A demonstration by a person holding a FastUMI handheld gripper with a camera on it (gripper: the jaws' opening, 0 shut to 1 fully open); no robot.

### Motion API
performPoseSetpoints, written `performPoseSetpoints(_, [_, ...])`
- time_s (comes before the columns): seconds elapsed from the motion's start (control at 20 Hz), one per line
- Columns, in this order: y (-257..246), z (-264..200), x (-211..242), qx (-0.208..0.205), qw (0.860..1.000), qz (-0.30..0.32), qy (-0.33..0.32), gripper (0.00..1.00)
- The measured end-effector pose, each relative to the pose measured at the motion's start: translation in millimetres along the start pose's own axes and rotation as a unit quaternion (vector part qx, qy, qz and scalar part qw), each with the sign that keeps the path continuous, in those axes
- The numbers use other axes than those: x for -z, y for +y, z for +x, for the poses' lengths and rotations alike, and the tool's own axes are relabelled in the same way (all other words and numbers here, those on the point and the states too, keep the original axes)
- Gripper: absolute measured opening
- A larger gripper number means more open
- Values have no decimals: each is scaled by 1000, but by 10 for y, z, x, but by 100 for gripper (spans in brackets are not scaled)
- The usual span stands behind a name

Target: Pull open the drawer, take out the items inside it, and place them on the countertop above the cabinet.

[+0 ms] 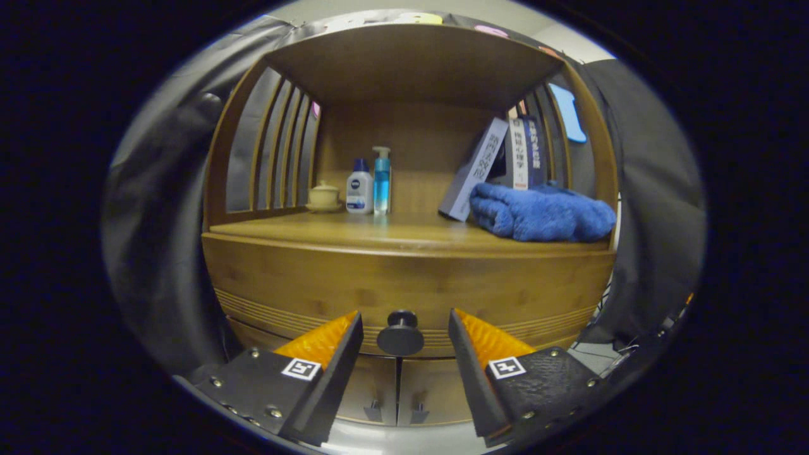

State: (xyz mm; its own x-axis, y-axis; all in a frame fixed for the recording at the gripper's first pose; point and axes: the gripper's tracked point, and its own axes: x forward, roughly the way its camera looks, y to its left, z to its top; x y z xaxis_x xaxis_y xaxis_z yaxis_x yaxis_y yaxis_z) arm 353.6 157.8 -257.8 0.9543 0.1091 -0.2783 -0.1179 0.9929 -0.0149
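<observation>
**Drawer shut, knob between spread fingers**

The drawer (404, 287) sits closed in the front of the wooden cabinet (253, 265), below the countertop (379, 230). The gripper (406, 332) is spread wide, its fingers on either side of the dark round knob (400, 333) and apart from it, gripping nothing. Under the drawer are two small doors (392, 395). On the countertop beyond stand a lidded cup (323, 196), a white bottle (359, 188) and a blue pump bottle (382, 180); to the right, leaning books (499, 161) and a folded blue towel (540, 213).
</observation>
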Motion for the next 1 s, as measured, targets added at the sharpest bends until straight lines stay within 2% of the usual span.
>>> performPoseSetpoints(0.05, [65,58,32,-11,1000,8,7,73])
performPoseSetpoints(0.3, [53,-9,85,18,999,38,31,33])
performPoseSetpoints(0.45, [68,-144,110,13,998,50,39,32])
performPoseSetpoints(1.0, [38,-1382,298,2,997,49,57,32])
